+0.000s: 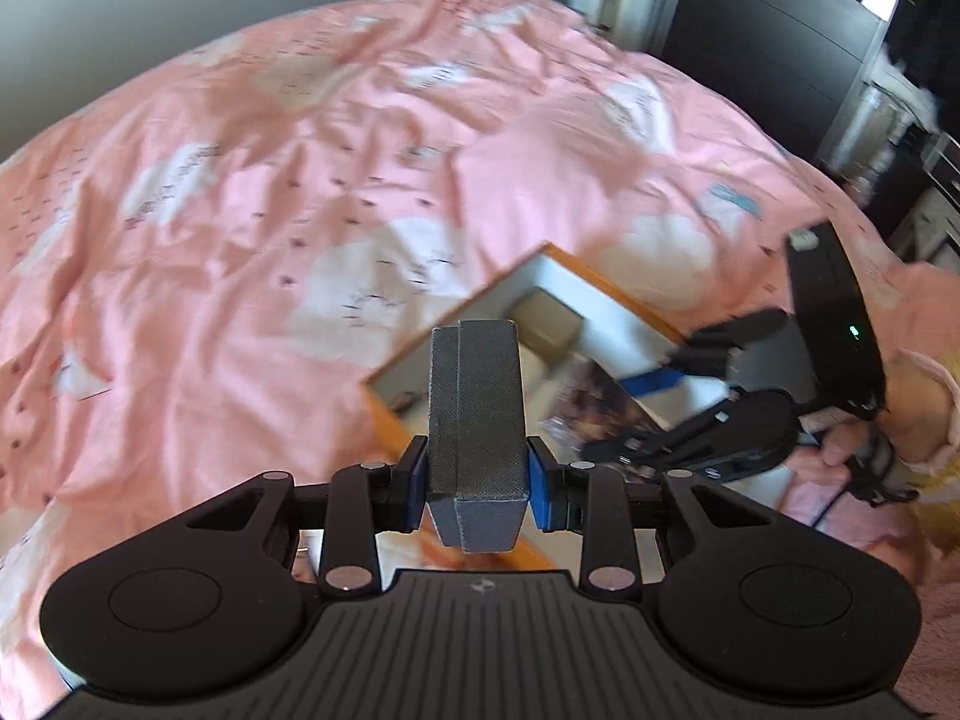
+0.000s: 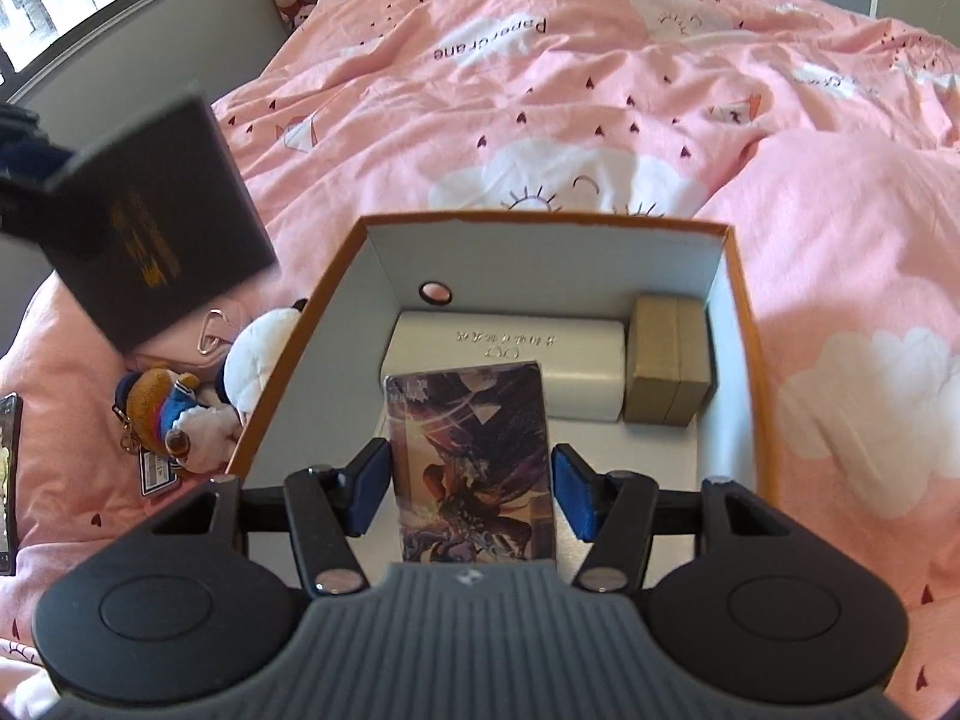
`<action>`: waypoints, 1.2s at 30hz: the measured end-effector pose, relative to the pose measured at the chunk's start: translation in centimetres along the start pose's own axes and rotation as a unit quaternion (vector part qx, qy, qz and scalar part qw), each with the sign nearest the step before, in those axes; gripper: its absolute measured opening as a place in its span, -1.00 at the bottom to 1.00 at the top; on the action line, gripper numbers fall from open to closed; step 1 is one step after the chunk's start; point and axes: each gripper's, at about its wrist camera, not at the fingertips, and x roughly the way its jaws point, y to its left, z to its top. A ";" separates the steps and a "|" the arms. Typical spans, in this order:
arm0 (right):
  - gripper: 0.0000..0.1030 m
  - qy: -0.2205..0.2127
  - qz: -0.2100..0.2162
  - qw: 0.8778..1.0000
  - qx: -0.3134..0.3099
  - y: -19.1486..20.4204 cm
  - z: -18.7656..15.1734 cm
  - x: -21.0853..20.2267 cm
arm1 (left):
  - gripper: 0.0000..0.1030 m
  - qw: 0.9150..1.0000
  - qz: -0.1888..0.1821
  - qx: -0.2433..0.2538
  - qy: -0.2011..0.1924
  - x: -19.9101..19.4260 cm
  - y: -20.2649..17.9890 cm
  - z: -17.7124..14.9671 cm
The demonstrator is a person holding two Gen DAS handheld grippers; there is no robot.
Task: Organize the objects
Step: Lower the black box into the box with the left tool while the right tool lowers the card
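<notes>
My left gripper (image 1: 477,474) is clamped on the dark grey, textured rigid box (image 1: 475,420), held in the air above the orange-rimmed white cardboard box (image 2: 744,324). It looks light, stiff and grippy, best pinched across its narrow sides. My right gripper (image 2: 470,492) hangs released astride the glossy illustrated card pack (image 2: 471,456) lying inside.

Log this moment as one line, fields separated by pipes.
left gripper: shut on dark box, lifted | right gripper: open around card pack in orange box | stage: packing
</notes>
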 end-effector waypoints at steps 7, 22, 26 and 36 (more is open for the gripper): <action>0.17 0.004 -0.036 0.999 0.013 -1.8 -0.5 -0.7 | -0.29 0.994 -0.063 0.056 0.064 6.0 -3.5 0.5; 0.16 0.035 -0.053 0.998 0.012 -2.9 -1.2 1.8 | -0.29 0.968 -0.127 0.080 0.201 17.1 -2.3 -0.4; 0.17 0.037 -0.055 0.998 -0.001 -2.4 -0.9 2.3 | -0.28 0.963 -0.142 0.080 0.215 18.7 -1.8 -0.6; 0.17 0.026 -0.081 0.996 -0.023 -2.0 -0.5 3.1 | 0.11 0.963 -0.084 0.150 0.205 18.4 -2.2 -1.4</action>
